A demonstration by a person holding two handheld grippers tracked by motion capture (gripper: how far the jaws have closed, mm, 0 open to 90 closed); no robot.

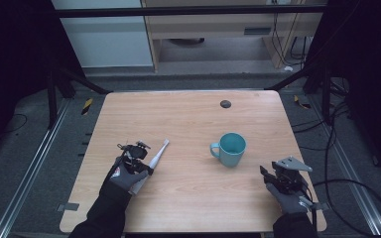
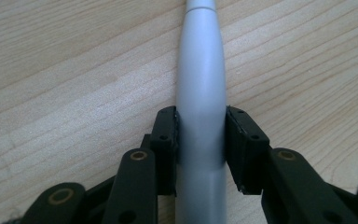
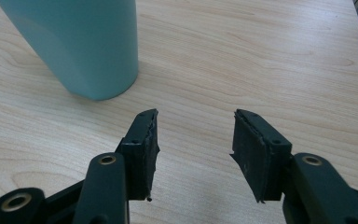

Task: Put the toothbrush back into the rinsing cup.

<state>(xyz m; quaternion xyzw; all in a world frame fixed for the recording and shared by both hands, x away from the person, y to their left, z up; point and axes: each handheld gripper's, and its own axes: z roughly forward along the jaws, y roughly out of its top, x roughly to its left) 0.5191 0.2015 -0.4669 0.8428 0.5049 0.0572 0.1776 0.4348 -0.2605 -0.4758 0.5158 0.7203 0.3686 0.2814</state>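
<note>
No brand, label or writing can be read on any item. The toothbrush (image 2: 200,93) has a smooth, matte, pale grey plastic handle, rounded and thickest at the middle, tapering toward a narrow white neck. It lies flat on the table (image 1: 193,198) at the left front, head pointing away from the person and slightly right. The left gripper (image 2: 200,140) straddles the handle's thick part; both black pads touch its sides (contact is plain in the left gripper view), so the grip is closed on it. The table is light wood with fine straight grain and rounded corners. The cup (image 1: 230,148) is glossy teal, tapered, with a loop handle, standing upright right of centre. The right gripper (image 3: 196,149) rests near it, jaws apart with nothing between.
</note>
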